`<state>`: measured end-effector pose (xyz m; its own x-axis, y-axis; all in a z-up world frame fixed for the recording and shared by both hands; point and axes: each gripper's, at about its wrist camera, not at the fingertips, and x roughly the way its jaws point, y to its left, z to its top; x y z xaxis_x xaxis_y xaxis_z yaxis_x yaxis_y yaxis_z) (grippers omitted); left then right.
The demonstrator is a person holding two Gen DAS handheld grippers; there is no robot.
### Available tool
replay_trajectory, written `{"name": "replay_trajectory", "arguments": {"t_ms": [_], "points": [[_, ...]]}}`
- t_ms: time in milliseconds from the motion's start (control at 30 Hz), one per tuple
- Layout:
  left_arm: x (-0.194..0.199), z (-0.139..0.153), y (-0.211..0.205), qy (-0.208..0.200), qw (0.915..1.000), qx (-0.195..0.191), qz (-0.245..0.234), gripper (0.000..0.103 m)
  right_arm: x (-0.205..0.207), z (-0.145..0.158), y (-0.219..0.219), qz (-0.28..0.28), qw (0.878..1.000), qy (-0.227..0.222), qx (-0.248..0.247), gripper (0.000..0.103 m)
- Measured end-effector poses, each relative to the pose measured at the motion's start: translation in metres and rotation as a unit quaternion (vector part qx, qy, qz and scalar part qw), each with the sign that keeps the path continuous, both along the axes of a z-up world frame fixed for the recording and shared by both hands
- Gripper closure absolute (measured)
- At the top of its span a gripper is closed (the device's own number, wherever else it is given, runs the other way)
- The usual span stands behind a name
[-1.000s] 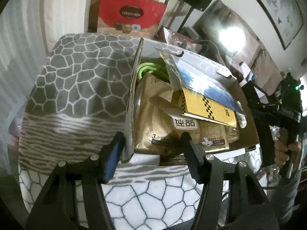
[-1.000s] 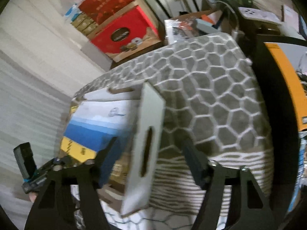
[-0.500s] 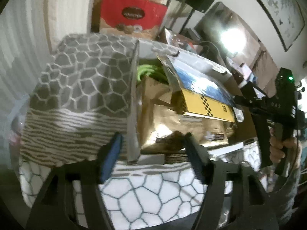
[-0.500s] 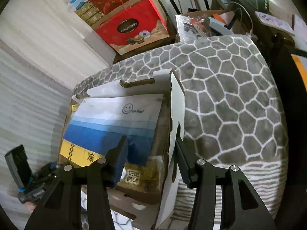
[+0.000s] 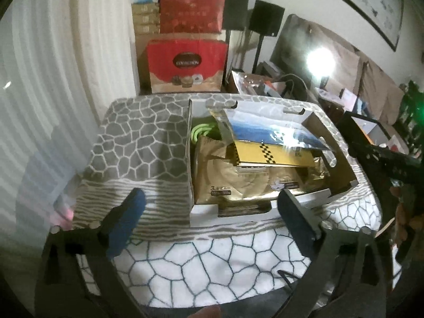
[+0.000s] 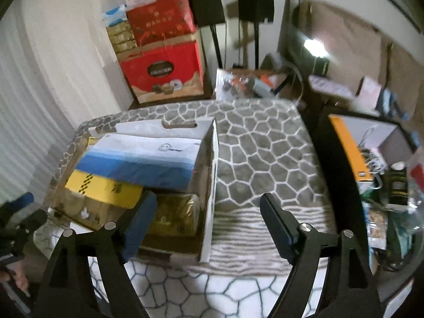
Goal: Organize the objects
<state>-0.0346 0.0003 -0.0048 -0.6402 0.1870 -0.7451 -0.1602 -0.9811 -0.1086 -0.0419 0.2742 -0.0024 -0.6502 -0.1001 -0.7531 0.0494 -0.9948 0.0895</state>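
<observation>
An open cardboard box (image 5: 189, 159) sits on a grey and white pebble-pattern cover (image 5: 137, 143). It holds gold packets (image 5: 238, 180), a yellow packet (image 5: 275, 153), a blue and white packet (image 5: 259, 129) and a green cable (image 5: 201, 129). My left gripper (image 5: 210, 194) hovers short of the box's near wall, its jaws opening wide with nothing pressed between them. In the right wrist view the box's right wall (image 6: 213, 159) stands in line between the fingers of my right gripper (image 6: 208, 201). Those jaws are opening too, with the pads clear of the wall.
Red gift boxes (image 5: 188, 63) are stacked against the far wall, with speaker stands (image 5: 265, 23) beside them. A dark screen (image 6: 299, 47) and a cluttered shelf (image 6: 384, 175) stand to the right. A hand (image 5: 402, 206) holds the other gripper at the box's right side.
Both grippers have let go of the box's side walls, opened wide, and drawn back and up. The box has stayed on the cover.
</observation>
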Motion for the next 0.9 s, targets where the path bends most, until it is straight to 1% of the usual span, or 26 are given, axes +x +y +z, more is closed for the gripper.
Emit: {"name": "replay_trajectory", "arguments": {"t_ms": [167, 267, 333, 400, 467, 500, 633, 767, 900], "points": [[0.011, 0.011, 0.003, 0.020, 0.9997, -0.007, 0.007, 0.000, 0.025, 0.011, -0.023, -0.002, 0.999, 0.033, 0.037, 0.015], [0.016, 0.017, 0.000, 0.032, 0.9993, -0.004, 0.018, 0.000, 0.037, 0.018, -0.034, -0.009, 0.997, 0.052, 0.055, 0.012], [0.019, 0.020, -0.002, 0.037, 0.9989, -0.005, 0.027, 0.000, 0.045, 0.022, -0.040, -0.015, 0.996, 0.061, 0.065, 0.001], [0.021, 0.020, -0.004, 0.037, 0.9986, -0.011, 0.036, 0.000, 0.052, 0.025, -0.043, -0.022, 0.995, 0.073, 0.068, 0.001], [0.020, 0.018, -0.002, 0.027, 0.9982, -0.034, 0.042, 0.000, 0.057, 0.026, -0.044, -0.026, 0.994, 0.074, 0.070, 0.001], [0.022, 0.018, -0.002, 0.029, 0.9977, -0.039, 0.046, 0.000, 0.059, 0.025, -0.045, -0.025, 0.995, 0.073, 0.070, 0.001], [0.029, 0.016, -0.002, 0.028, 0.9984, -0.026, 0.042, 0.000, 0.068, 0.022, -0.049, -0.023, 0.996, 0.067, 0.058, 0.001], [0.033, 0.015, 0.002, 0.029, 0.9980, -0.034, 0.044, 0.000, 0.075, 0.021, -0.052, -0.021, 0.996, 0.069, 0.055, 0.001], [0.036, 0.014, 0.000, 0.025, 0.9984, -0.023, 0.045, 0.000, 0.079, 0.022, -0.055, -0.021, 0.996, 0.068, 0.050, 0.000]]}}
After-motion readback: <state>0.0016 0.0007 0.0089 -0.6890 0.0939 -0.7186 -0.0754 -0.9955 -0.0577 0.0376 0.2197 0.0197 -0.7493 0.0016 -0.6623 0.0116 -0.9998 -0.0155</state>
